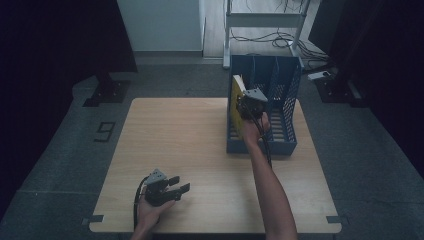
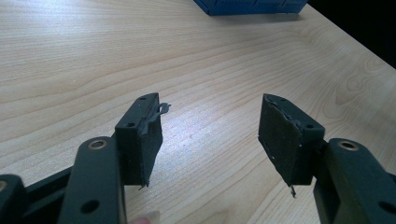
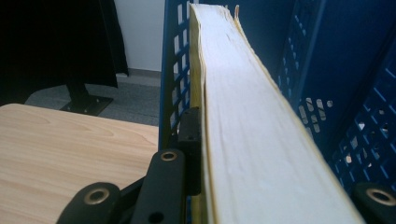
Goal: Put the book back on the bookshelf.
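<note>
Wooden table (image 1: 200,150) — right tool (image 1: 248,106) clamps yellow book (image 1: 236,102) inside blue rack (image 1: 287,90); left tool (image 2: 210,135) gapes empty.

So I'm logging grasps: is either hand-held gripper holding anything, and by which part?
The right hand-held gripper clamps the yellow book across its thickness at the page edge, in the blue rack. The left hand-held gripper holds nothing.

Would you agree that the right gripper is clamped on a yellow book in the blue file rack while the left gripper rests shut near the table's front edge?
Not quite: the left gripper is open, its jaws wide apart over bare table in the left gripper view. The right gripper does clamp the yellow book in the blue file rack.
</note>
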### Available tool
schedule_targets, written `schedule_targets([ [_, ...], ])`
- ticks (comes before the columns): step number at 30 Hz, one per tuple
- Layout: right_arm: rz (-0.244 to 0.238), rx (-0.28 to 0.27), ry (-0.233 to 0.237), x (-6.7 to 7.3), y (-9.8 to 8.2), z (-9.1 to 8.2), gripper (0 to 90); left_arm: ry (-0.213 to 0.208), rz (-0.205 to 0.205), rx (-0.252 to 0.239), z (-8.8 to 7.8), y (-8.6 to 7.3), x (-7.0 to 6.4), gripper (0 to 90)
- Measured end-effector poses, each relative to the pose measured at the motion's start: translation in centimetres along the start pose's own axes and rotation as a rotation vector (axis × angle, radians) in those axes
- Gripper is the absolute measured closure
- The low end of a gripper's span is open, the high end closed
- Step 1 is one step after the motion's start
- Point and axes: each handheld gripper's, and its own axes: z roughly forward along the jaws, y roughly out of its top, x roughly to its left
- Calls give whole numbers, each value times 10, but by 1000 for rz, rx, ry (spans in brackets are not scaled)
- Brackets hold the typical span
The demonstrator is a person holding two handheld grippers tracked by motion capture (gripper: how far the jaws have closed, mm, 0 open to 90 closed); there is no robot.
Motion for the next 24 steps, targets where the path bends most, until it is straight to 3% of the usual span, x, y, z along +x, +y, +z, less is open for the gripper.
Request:
schedule_targets([
  [24,18,-4,-42,6,5,32,746,-1,-23,0,-1,-2,7,396],
])
